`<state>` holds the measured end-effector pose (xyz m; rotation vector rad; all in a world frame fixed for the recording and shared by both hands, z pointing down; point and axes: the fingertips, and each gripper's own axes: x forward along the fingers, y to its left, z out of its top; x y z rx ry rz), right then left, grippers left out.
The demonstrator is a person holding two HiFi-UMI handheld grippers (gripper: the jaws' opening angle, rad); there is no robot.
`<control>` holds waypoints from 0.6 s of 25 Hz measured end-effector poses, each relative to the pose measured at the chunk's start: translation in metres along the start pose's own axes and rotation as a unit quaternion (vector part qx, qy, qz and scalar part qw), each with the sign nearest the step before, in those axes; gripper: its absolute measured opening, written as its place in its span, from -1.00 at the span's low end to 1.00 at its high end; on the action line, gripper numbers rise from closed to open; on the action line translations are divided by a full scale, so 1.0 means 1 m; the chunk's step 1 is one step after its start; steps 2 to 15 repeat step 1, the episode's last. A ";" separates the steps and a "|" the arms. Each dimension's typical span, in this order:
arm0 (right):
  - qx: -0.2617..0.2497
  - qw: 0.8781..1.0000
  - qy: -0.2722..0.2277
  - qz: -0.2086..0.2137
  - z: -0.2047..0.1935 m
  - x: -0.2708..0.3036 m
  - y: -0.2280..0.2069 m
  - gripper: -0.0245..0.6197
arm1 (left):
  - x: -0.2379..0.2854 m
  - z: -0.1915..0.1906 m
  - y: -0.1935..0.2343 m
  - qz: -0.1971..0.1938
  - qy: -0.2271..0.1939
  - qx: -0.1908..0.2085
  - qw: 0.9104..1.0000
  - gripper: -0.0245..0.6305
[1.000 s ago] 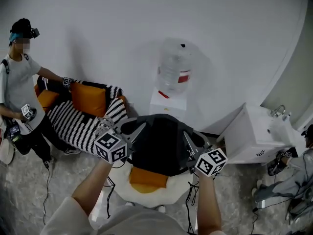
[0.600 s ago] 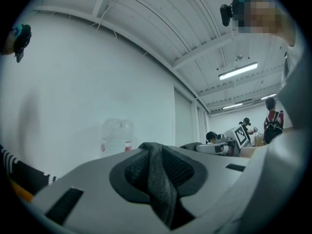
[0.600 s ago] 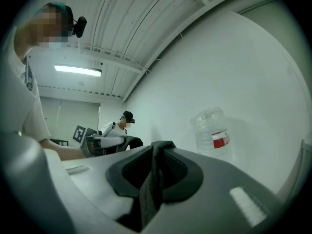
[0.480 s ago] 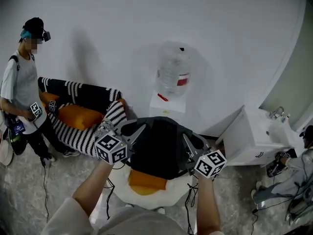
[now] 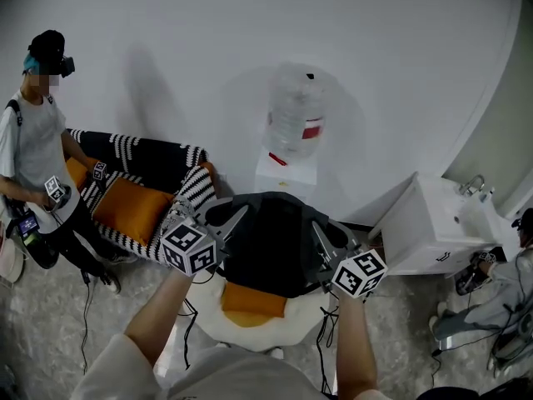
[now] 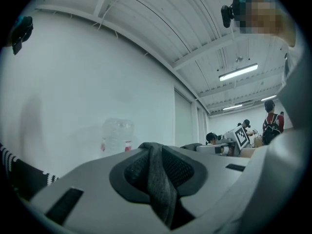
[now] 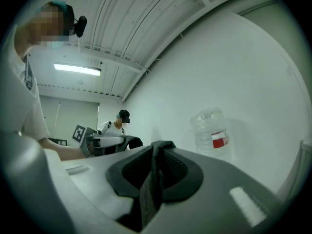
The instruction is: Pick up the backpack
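The black backpack [image 5: 271, 244] hangs between my two grippers in the head view, above a white and orange egg-shaped seat [image 5: 250, 308]. My left gripper [image 5: 236, 219] is shut on a grey strap [image 6: 161, 189] at the bag's left side, and the strap runs down between its dark pads [image 6: 183, 167]. On the bag's right side my right gripper [image 5: 321, 238] is shut on another grey strap [image 7: 152, 184], pinched between its pads [image 7: 178, 172]. Both grippers point level towards the white wall.
A large water bottle [image 5: 296, 115] stands on a white dispenser by the wall. A black-and-white striped sofa [image 5: 150, 198] with an orange cushion [image 5: 133, 211] is at the left, where a person [image 5: 37, 165] with grippers stands. A white cabinet [image 5: 433, 232] is at the right. Cables lie on the floor.
My grippers and the backpack have stayed put. The person at the left has shifted about and moved the orange cushion down and forward on the sofa.
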<state>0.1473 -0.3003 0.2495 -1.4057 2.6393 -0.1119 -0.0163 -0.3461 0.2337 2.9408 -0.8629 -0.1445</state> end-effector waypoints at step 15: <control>-0.001 1.000 0.000 0.001 0.001 0.001 0.000 -0.78 | 0.000 0.001 0.001 0.001 -0.001 0.001 1.000 -0.72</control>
